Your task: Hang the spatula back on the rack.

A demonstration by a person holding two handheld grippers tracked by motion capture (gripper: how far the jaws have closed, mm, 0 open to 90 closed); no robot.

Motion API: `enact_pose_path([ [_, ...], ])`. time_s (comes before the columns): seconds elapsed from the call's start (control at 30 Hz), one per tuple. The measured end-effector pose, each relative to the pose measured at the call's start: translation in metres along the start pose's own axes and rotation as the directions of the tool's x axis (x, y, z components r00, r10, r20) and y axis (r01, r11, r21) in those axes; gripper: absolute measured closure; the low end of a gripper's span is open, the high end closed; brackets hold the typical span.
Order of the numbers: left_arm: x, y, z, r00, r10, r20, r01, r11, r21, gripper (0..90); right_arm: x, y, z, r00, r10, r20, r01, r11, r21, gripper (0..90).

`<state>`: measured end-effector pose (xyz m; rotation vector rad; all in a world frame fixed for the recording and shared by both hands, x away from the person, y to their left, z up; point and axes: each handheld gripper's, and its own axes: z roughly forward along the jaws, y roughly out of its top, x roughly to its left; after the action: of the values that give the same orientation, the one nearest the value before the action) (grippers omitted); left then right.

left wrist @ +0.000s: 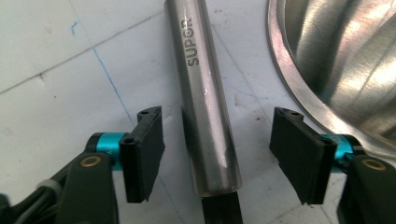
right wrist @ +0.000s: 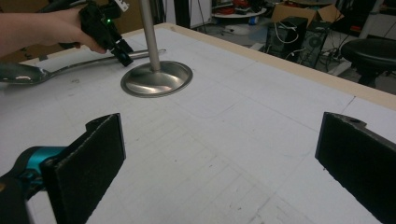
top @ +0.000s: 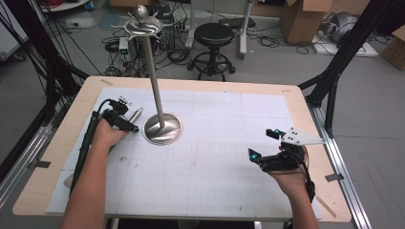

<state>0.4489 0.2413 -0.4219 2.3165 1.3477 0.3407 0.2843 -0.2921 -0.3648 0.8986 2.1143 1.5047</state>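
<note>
Now the left tongs (left wrist: 215,156) straddle the steel handle (left wrist: 205,116) of a ladle (right wrist: 70,70), which lies flat on the white counter (top: 215,157) at the left of the high view, just beside the round base of the metal stand (top: 162,128). Both pads stand clear of the handle, with a gap on each side, so nothing is gripped. At the lower right of the high view, the right tongs (top: 264,144) hover wide apart and empty, well away from the ladle.
</note>
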Motion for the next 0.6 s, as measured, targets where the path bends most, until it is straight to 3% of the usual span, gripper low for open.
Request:
enact_pose_path([
  [0.03,0.0006,0.0001,-0.0013,1.0000,-0.007,-0.004,0.007,1.0000,0.001,41.5,0.0003,-0.0005,0.0009,1.0000,-0.001,-0.003,0.001,1.000,0.002,0.4],
  [0.13,0.0022,-0.0011,-0.0037,0.9997,-0.018,-0.017,0.018,0.9998,-0.004,64.3,0.0020,-0.0022,0.0053,0.9999,-0.007,-0.012,0.008,1.000,0.020,0.4],
  [0.4,0.0001,0.0000,-0.0036,0.9994,-0.016,-0.029,0.017,0.9998,0.006,64.7,0.0027,-0.0021,0.0055,0.9999,-0.012,-0.009,0.012,1.000,0.021,0.4],
  [0.6,-0.0035,0.0016,-0.0037,0.9976,-0.044,-0.053,0.045,0.9989,0.016,66.6,0.0022,-0.0020,0.0051,0.9999,-0.010,-0.007,0.010,1.000,0.019,0.4],
])
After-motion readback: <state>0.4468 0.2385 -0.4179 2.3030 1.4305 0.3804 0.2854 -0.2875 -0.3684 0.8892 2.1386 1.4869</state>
